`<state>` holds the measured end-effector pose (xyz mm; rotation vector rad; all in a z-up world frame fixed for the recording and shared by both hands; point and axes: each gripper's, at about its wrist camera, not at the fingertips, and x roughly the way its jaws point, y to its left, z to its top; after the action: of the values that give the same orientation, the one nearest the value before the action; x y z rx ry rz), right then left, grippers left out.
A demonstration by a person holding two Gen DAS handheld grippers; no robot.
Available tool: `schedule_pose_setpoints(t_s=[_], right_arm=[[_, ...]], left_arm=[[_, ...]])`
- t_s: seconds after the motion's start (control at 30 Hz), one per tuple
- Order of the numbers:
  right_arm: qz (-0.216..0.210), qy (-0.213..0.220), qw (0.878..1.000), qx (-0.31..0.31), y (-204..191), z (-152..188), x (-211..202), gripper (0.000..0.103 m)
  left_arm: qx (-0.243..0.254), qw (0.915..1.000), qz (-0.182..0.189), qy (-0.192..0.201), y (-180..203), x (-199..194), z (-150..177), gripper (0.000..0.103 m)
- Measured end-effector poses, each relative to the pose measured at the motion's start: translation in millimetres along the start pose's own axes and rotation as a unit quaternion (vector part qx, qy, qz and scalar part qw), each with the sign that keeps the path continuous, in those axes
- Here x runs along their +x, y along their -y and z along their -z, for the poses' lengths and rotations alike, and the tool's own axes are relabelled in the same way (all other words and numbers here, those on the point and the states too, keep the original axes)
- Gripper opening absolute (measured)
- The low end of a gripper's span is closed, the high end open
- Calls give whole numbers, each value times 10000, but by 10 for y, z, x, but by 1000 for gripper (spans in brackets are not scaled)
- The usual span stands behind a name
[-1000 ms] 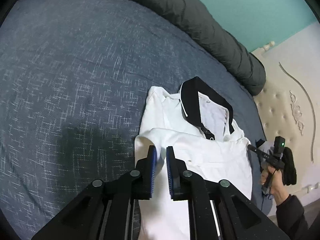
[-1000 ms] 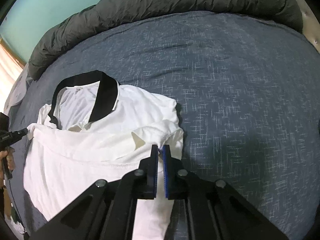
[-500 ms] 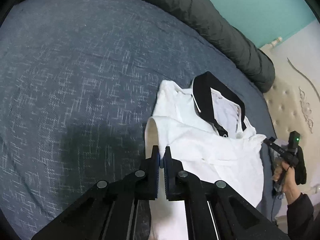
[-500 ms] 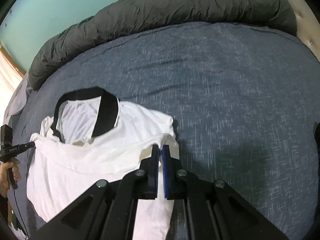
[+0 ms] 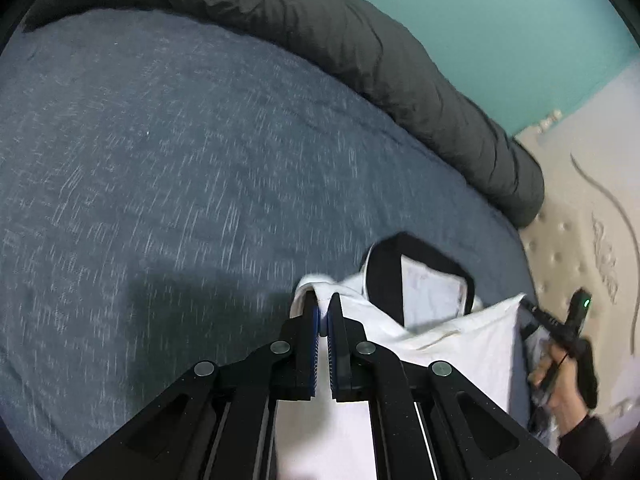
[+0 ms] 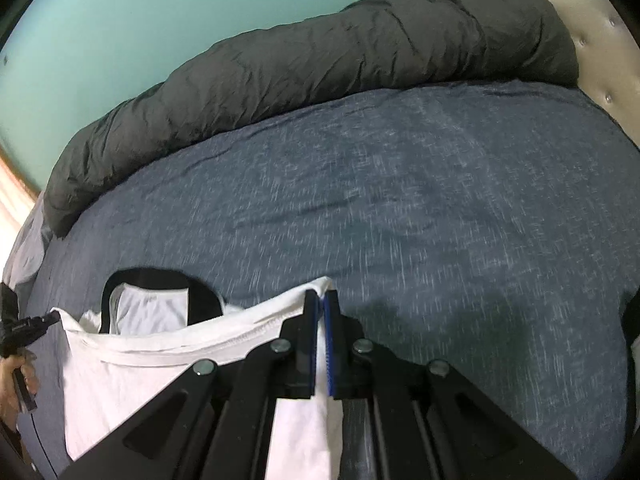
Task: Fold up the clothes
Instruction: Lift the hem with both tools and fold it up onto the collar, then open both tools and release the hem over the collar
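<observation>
A white shirt (image 5: 460,344) with a black collar (image 5: 384,280) lies on the bed, its lower edge lifted and stretched between both grippers. My left gripper (image 5: 323,298) is shut on one corner of that edge, just short of the collar. In the right wrist view my right gripper (image 6: 320,296) is shut on the other corner of the shirt (image 6: 140,364), beside the collar (image 6: 200,300). Each gripper also shows in the other view: the right gripper (image 5: 528,307) in a hand (image 5: 560,388), the left gripper (image 6: 48,318) at the far left.
The bed has a blue-grey speckled sheet (image 5: 200,160), wide and flat beyond the shirt. A rolled dark grey duvet (image 5: 360,48) lines its far side. A cream tufted headboard (image 5: 580,248) stands at one end, with a teal wall behind.
The left gripper closed on the shirt's edge. Both grippers then lifted the edge and carried it forward over the shirt toward the collar, which is now partly covered.
</observation>
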<state>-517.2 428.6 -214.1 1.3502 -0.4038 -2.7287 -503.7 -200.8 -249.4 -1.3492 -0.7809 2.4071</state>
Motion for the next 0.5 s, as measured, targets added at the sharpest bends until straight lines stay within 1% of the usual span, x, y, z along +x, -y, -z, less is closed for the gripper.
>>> schedule_pose_setpoints(t_s=[0.2, 0.3, 0.33, 0.37, 0.43, 0.47, 0.5], right_arm=[[117, -231, 9979, 601, 225, -92, 292, 3], [69, -278, 9977, 609, 239, -52, 390, 4], [-21, -334, 9973, 654, 259, -37, 421, 4], [-151, -372, 9961, 782, 295, -28, 444, 4], [-219, -217, 9942, 1031, 383, -3, 388, 12], [-237, -127, 9935, 1109, 421, 8, 338, 30], [-257, -37, 9926, 1186, 458, 19, 287, 43]], left_arm=[[-397, 9992, 29, 0, -100, 229, -166, 5], [-496, 9988, 7, -21, -143, 325, -183, 5], [-563, 9984, -10, -11, -181, 330, -179, 7], [-645, 9979, 8, 31, -221, 317, -176, 10], [-700, 9975, 25, 95, -281, 269, -172, 16], [-658, 9978, -34, 103, -288, 235, -162, 19], [-593, 9982, -80, 99, -291, 193, -142, 21]])
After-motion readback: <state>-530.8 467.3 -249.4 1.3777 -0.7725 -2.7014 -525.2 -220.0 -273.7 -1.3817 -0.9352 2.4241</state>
